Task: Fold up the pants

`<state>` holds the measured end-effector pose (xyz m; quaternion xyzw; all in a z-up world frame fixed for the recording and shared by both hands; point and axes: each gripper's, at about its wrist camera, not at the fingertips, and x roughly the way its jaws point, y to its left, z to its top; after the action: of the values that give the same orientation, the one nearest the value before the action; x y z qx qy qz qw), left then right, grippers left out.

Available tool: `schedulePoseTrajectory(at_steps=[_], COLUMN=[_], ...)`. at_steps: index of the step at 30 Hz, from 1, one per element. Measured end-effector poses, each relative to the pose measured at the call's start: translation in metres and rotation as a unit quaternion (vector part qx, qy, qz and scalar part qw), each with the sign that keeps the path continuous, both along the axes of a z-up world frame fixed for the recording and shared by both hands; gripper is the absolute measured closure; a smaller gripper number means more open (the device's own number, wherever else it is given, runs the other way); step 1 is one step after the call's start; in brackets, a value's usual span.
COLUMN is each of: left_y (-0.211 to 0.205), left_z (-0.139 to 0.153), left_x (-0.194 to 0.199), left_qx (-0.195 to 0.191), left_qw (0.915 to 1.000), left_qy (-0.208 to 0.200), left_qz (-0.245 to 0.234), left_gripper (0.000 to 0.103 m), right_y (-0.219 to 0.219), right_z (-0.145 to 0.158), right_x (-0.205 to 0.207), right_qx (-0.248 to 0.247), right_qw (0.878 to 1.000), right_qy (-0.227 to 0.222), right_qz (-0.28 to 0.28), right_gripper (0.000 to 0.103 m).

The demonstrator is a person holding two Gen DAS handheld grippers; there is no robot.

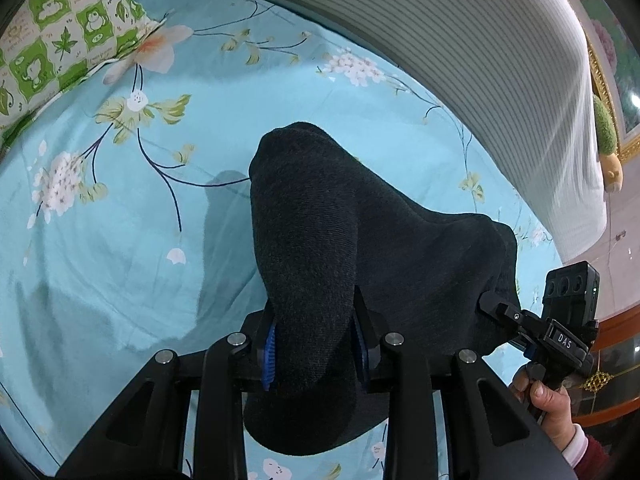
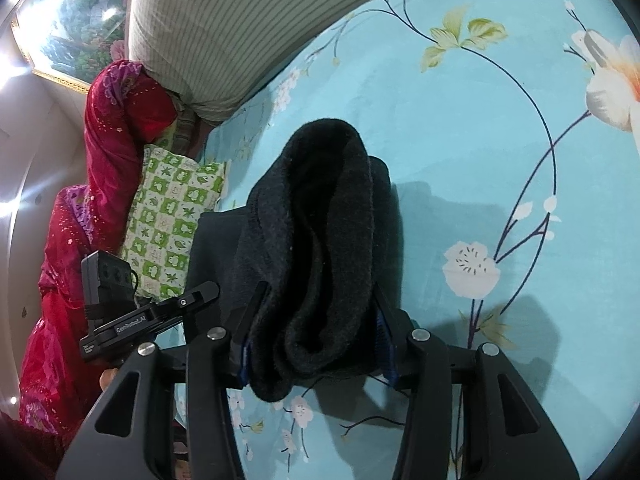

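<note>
Dark knit pants [image 1: 320,240] hang bunched above the blue floral sheet [image 1: 120,240], lifted off it. The left gripper [image 1: 314,344] clamps one thick fold; the right gripper [image 2: 316,344] clamps another. A green-checked pillow [image 1: 60,28] lies beside a striped bolster [image 1: 460,40].

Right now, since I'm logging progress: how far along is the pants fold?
Mid-fold. The dark pants look bunched, not flat. The left gripper and right gripper each clamp fabric above the floral bedsheet. Left: laying them down and squaring the fold.
</note>
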<state>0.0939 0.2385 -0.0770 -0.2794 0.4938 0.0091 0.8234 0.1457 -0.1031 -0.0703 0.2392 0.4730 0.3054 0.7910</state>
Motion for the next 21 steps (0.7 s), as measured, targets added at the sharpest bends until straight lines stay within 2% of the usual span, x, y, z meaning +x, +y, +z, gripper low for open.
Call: schedulePoseTrajectory(at_steps=[9, 14, 21], left_y=[-0.001, -0.01, -0.018], left_z=[-0.007, -0.003, -0.004], left_x=[0.0, -0.001, -0.007], left_qx=[0.008, 0.05, 0.077], left_qw=[1.0, 0.9987, 0.9968], left_qy=[0.005, 0.01, 0.018], left_qz=[0.0, -0.008, 0.0], left_gripper=[0.065, 0.054, 0.044], right_y=[0.0, 0.001, 0.006], right_z=[-0.005, 0.0, 0.01], right_x=[0.002, -0.001, -0.006], right_qx=[-0.013, -0.054, -0.102], right_qw=[1.0, 0.998, 0.994], right_qy=[0.003, -0.015, -0.043], right_qz=[-0.001, -0.002, -0.022], right_gripper=[0.046, 0.042, 0.035])
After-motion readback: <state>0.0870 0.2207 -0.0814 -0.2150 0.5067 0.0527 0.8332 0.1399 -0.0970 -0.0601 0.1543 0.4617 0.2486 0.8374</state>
